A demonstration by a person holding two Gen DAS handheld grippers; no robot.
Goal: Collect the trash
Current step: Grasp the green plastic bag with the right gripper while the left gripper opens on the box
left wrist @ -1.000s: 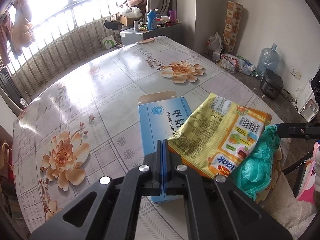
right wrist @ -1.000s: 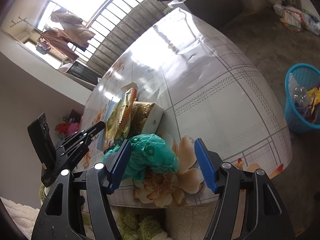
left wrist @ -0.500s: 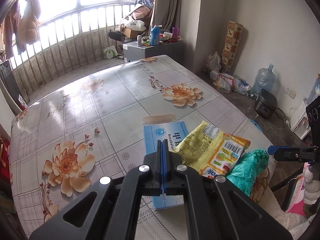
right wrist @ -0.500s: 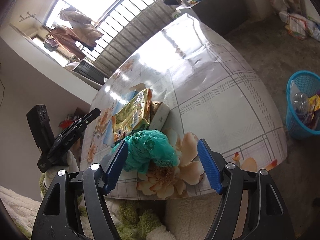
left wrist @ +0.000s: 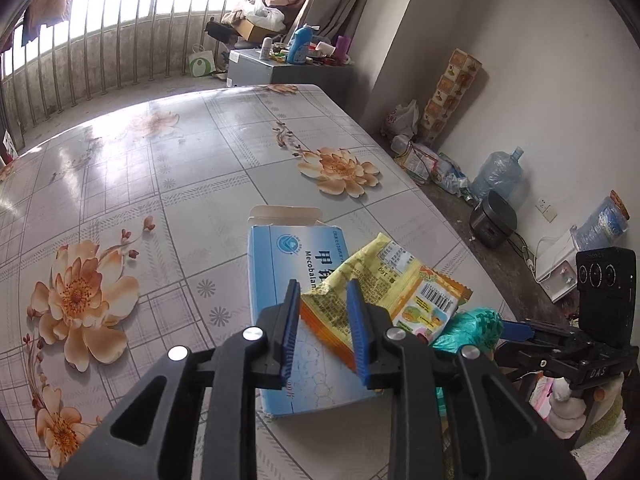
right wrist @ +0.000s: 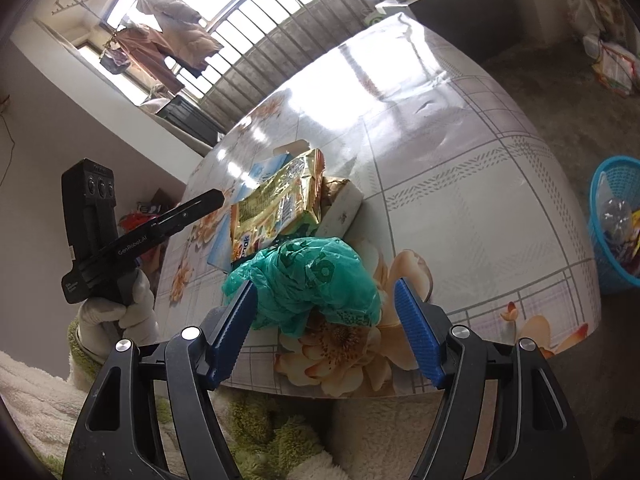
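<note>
While my left gripper (left wrist: 323,322) stands partly open around the near corner of the yellow snack wrapper (left wrist: 384,292), that wrapper lies over the blue medicine box (left wrist: 292,256) on the floral table (left wrist: 160,168). My right gripper (right wrist: 326,334) gapes wide around the crumpled green plastic bag (right wrist: 308,280) at the table's edge; a blue basket (right wrist: 616,220) sits on the floor beyond.

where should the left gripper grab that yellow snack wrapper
Take the yellow snack wrapper by its near crimped edge, which lifts off the blue medicine box. Come in low from the near side; the left gripper jaws already straddle that raised corner.
</note>
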